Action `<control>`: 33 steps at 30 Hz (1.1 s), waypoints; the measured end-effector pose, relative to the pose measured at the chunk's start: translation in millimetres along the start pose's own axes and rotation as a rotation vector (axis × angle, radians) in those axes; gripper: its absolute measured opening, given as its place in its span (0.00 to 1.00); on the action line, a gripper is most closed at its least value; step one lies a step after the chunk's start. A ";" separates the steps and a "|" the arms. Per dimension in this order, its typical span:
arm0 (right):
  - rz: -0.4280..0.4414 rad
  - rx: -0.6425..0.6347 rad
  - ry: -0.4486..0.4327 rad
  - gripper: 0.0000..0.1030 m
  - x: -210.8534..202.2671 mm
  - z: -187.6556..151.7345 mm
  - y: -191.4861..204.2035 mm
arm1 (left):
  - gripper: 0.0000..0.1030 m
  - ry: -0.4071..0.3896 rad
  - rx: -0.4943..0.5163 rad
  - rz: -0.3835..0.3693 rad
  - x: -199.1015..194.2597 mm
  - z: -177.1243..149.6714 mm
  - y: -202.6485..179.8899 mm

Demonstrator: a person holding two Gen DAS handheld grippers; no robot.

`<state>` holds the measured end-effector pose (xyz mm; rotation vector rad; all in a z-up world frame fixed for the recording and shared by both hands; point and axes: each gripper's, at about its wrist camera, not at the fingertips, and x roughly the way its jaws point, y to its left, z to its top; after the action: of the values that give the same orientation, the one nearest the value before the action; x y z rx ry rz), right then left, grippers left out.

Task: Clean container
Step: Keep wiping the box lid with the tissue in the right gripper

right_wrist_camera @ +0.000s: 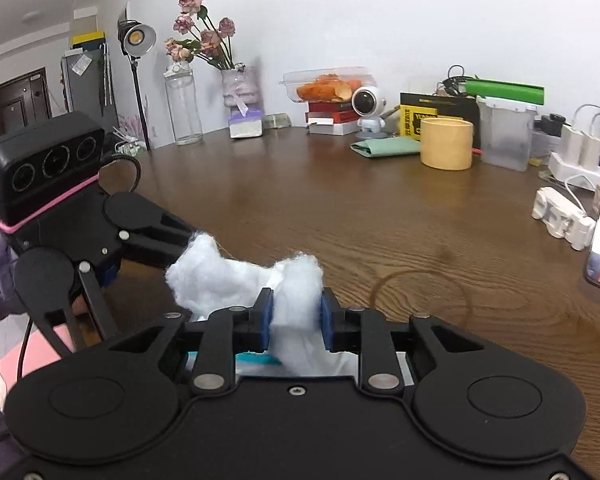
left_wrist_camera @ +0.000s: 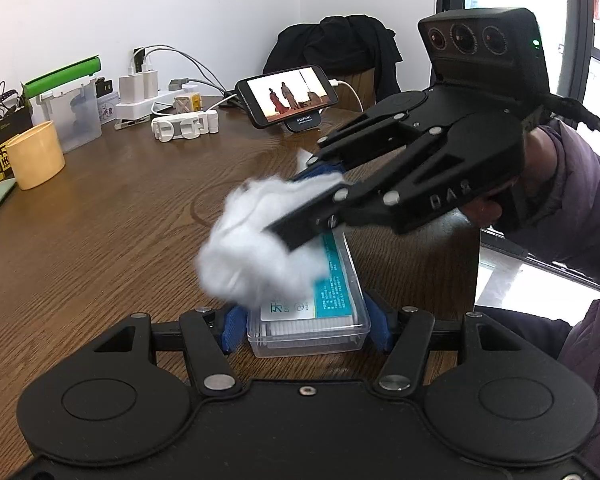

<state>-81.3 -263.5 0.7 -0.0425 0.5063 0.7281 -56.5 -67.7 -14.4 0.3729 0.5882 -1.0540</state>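
A clear plastic container (left_wrist_camera: pixel 316 320) with a teal and white label lies on the wooden table. My left gripper (left_wrist_camera: pixel 306 326) is shut on it, blue pads at both sides. My right gripper (right_wrist_camera: pixel 297 318) is shut on a wad of white cotton (right_wrist_camera: pixel 236 280). In the left wrist view the right gripper (left_wrist_camera: pixel 300 204) reaches in from the right and presses the cotton (left_wrist_camera: pixel 260 248) onto the container's lid, covering its far left part. In the right wrist view only a teal strip of the container (right_wrist_camera: pixel 256 358) shows under the cotton.
A yellow cup (left_wrist_camera: pixel 36 156), clear box with green lid (left_wrist_camera: pixel 70 116), chargers (left_wrist_camera: pixel 140 96) and a phone on a stand (left_wrist_camera: pixel 288 94) stand along the table's far side. In the right wrist view a vase of flowers (right_wrist_camera: pixel 240 84), a bottle (right_wrist_camera: pixel 183 108) and books (right_wrist_camera: pixel 332 120) stand at the back.
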 end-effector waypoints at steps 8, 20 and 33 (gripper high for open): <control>0.174 -0.029 0.016 0.25 -7.6 -7.4 12.9 | 0.58 0.000 -0.001 0.004 1.4 1.0 -2.2; 0.152 0.032 -0.010 0.28 1.9 -5.0 0.1 | 0.58 0.001 0.000 0.005 1.5 1.3 -2.6; 0.066 0.028 0.015 0.25 -12.1 -5.5 -8.8 | 0.58 0.000 -0.002 0.005 2.4 2.4 -1.6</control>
<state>-85.6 -278.8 0.2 -0.0047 0.5344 0.7860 -56.4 -71.4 -14.0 0.3729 0.5881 -1.0486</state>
